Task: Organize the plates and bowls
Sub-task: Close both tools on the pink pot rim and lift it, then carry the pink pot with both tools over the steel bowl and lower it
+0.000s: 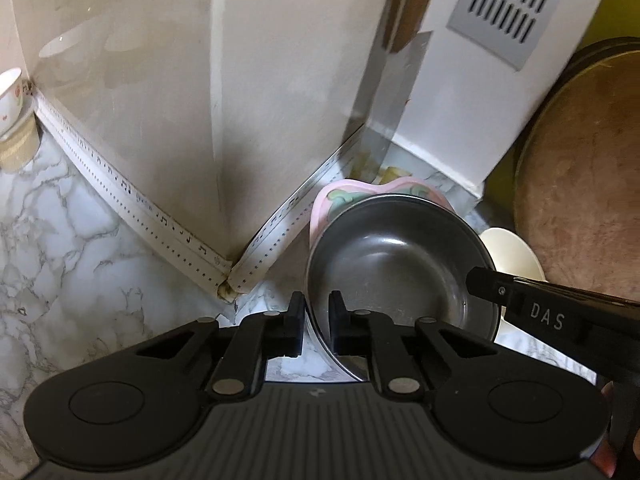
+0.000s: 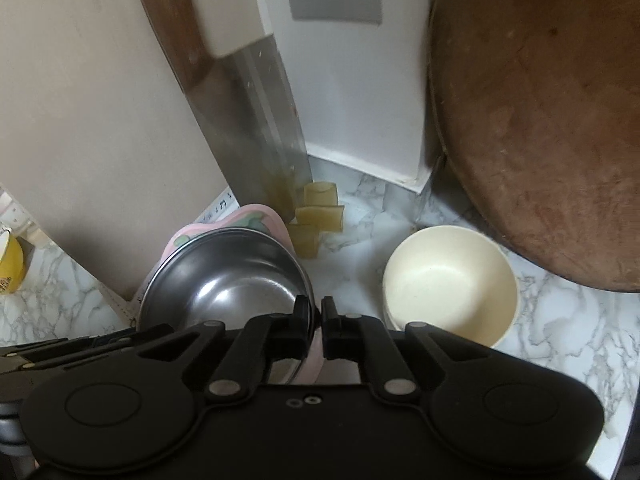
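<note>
A steel bowl (image 1: 392,264) (image 2: 228,276) sits over a pink heart-shaped plate (image 1: 336,196) (image 2: 248,216) in the corner of the marble counter (image 1: 60,240). My left gripper (image 1: 317,308) is shut on the bowl's near left rim. My right gripper (image 2: 316,312) is shut on the opposite rim; in the left wrist view it reaches in from the right (image 1: 480,280). A cream bowl (image 2: 448,280) (image 1: 512,248) stands on the counter just right of the steel bowl. Whether the pink plate is also pinched, I cannot tell.
A cleaver (image 2: 256,120) leans in the corner behind the bowls, with pale yellow blocks (image 2: 320,208) at its foot. A round wooden board (image 2: 540,120) leans at the right, beside a white vented appliance (image 2: 352,80). A flowered cup (image 1: 8,96) stands far left.
</note>
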Action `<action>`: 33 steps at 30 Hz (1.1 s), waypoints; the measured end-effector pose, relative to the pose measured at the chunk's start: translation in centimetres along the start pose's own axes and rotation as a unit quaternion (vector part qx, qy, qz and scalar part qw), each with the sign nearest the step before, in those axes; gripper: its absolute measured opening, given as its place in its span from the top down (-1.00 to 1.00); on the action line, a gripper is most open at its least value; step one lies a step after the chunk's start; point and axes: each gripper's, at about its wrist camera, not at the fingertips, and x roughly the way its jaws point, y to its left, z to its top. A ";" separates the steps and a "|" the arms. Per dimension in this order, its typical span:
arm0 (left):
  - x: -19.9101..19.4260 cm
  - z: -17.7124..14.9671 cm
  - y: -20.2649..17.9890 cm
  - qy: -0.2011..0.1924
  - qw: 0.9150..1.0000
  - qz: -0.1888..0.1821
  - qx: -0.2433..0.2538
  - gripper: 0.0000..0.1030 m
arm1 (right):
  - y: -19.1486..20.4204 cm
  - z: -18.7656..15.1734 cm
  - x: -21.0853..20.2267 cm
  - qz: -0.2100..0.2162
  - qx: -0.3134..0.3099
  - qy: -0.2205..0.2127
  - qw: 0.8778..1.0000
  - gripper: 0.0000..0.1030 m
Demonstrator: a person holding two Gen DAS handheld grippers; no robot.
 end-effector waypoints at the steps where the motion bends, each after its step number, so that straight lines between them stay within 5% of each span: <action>1: -0.4 0.1 0.0 -0.002 1.000 -0.001 0.004 0.78 | -0.1 0.0 -0.5 0.000 0.002 -0.002 1.000 0.86; 16: -6.6 -1.5 0.3 -0.009 0.999 -0.007 0.041 0.78 | 1.7 -2.6 -6.6 -0.007 0.023 -0.024 0.999 0.85; 33: -10.4 -5.0 6.9 0.008 0.999 0.015 0.033 0.78 | 8.6 -6.8 -8.8 0.009 0.013 -0.011 1.000 0.84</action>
